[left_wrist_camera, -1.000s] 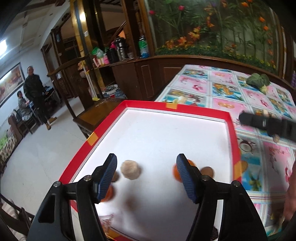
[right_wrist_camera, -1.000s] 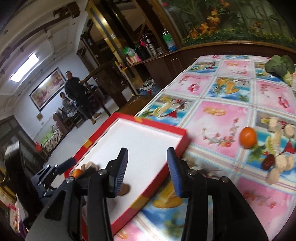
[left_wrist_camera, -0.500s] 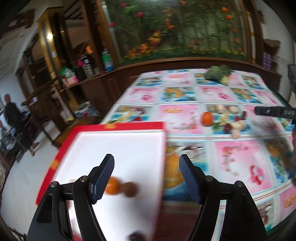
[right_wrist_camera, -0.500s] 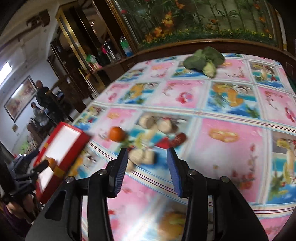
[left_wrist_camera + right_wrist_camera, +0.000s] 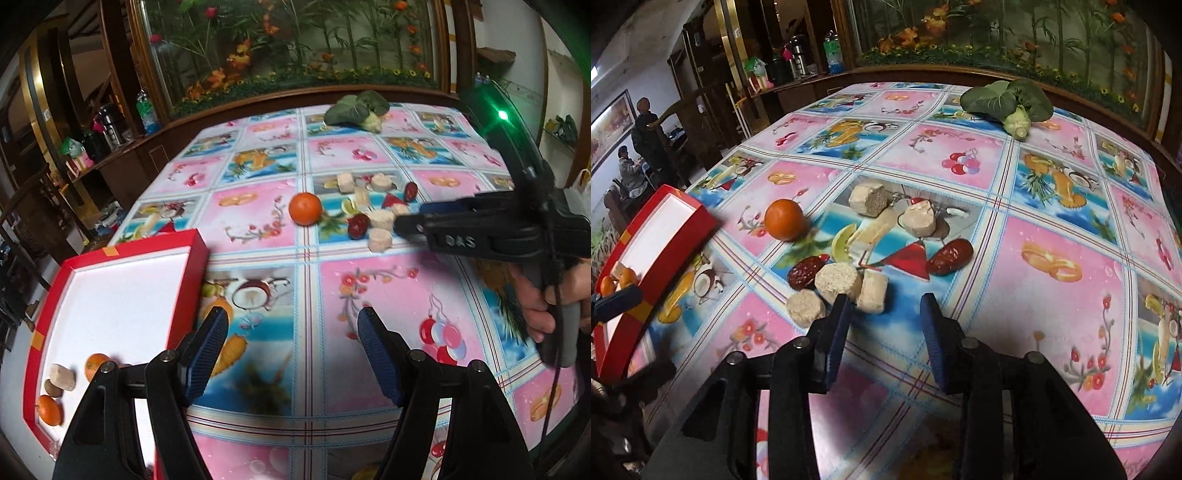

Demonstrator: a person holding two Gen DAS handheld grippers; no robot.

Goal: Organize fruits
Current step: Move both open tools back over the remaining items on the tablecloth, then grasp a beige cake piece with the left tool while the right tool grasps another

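Both my grippers are empty. Left gripper (image 5: 291,354): jaws wide apart, nothing between them, hovering over the tablecloth (image 5: 369,280) just right of the red tray (image 5: 192,258). Right gripper (image 5: 884,321): jaws also apart, nothing gripped, nose low over the cloth on the side of the loose pile away from the tray.

Landmark is the tray, which sits at the left edge of the table. Inside it, bunched in the near left corner: two oranges (image 5: 50,410), one pale round chunk (image 5: 62,376), and a small brown item beside that which I can't identify. The rest of the white tray floor is bare.

Well right of the tray, out on the cloth: one orange (image 5: 783,219) is the closest loose piece to the tray. Further from the tray is a cluster of pale chunks (image 5: 836,282), five that I count, with two dark red dates mixed in; one date (image 5: 805,272) touches a chunk, the other date (image 5: 950,256) lies on the far side of the cluster from the tray.

My right gripper's left fingertip (image 5: 840,314) sits just beside the nearest chunks; can't tell if it's touching.

A leafy green vegetable (image 5: 1008,99) sits far from the tray at the back of the table.
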